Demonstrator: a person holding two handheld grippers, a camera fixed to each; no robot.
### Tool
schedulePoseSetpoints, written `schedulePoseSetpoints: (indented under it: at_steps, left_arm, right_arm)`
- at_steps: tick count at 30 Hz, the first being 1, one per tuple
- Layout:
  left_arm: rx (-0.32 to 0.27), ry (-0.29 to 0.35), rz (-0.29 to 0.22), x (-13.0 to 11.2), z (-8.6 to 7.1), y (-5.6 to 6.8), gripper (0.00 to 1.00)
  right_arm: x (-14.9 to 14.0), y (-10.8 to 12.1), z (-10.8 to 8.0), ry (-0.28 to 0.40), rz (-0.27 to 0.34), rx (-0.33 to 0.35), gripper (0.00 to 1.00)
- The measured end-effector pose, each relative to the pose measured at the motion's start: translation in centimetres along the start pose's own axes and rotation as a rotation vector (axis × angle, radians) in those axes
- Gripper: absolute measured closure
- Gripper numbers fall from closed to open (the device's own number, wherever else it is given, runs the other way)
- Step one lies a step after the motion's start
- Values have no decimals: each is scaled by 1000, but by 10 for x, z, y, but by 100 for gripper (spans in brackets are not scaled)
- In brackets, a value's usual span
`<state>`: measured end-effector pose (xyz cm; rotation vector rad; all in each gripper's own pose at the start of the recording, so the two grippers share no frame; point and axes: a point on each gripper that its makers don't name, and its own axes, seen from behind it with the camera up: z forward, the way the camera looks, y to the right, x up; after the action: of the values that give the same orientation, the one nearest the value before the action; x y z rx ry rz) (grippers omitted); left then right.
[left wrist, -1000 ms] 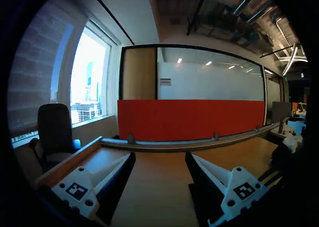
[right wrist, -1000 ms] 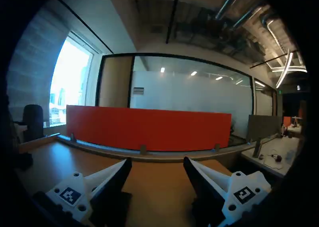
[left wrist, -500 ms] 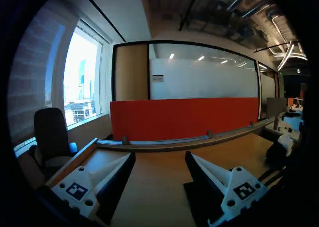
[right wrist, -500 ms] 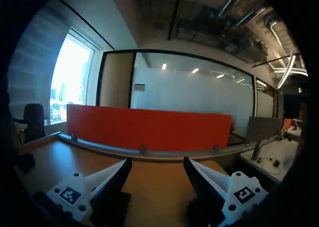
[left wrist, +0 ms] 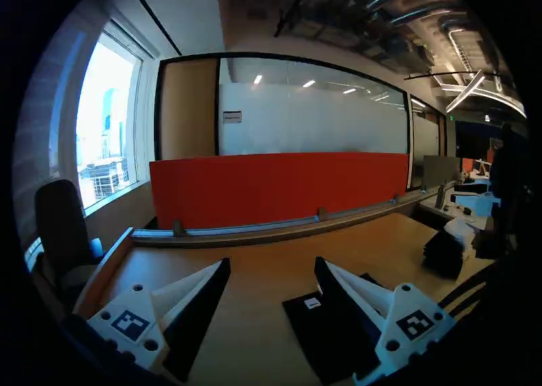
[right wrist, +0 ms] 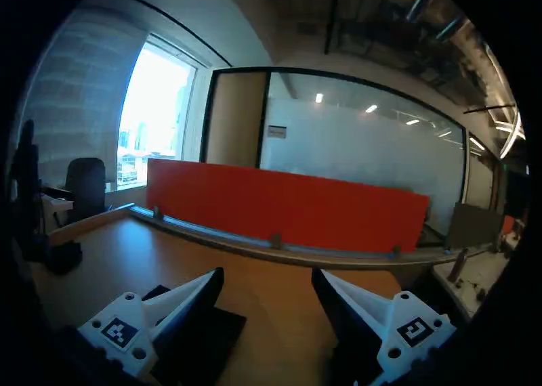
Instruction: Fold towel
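A black towel [left wrist: 317,326] lies flat on the wooden desk [left wrist: 271,288], with a small white tag near its far edge. In the left gripper view it sits low between my fingers and runs under the right one. My left gripper [left wrist: 271,263] is open above the desk with nothing between its fingers. In the right gripper view the towel [right wrist: 220,328] lies beneath the left finger, one corner pointing right. My right gripper [right wrist: 266,272] is open too and holds nothing.
An orange partition [left wrist: 278,186] on a grey rail closes off the desk's far edge. A black office chair [left wrist: 57,227] stands by the window at left. A dark bulky object [left wrist: 444,252] sits on the desk at right. Another dark block [right wrist: 62,256] rests at the desk's left.
Both views have dipped toward the desk. The black towel, barely seen at the bottom edge before, now shows clearly between the fingers. Both grippers stay open.
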<state>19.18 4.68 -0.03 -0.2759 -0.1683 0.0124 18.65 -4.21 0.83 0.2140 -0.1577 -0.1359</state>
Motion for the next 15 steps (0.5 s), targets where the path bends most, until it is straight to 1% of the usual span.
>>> schedulePoseSetpoints:
  at_steps: [3,9,15]
  left_arm:
    - [-35,-29,8,-7,1,7,8]
    - [-131,-104,72,-24,0,27,8]
    - [-212,-154,105,-35,-1,43,8]
  right_arm:
    - [-3,-6,0,-23,-16,37,0]
    - [-19,-26,-2,-107,-60,151,0]
    - [-31,-41,-6,-176,-110,241,0]
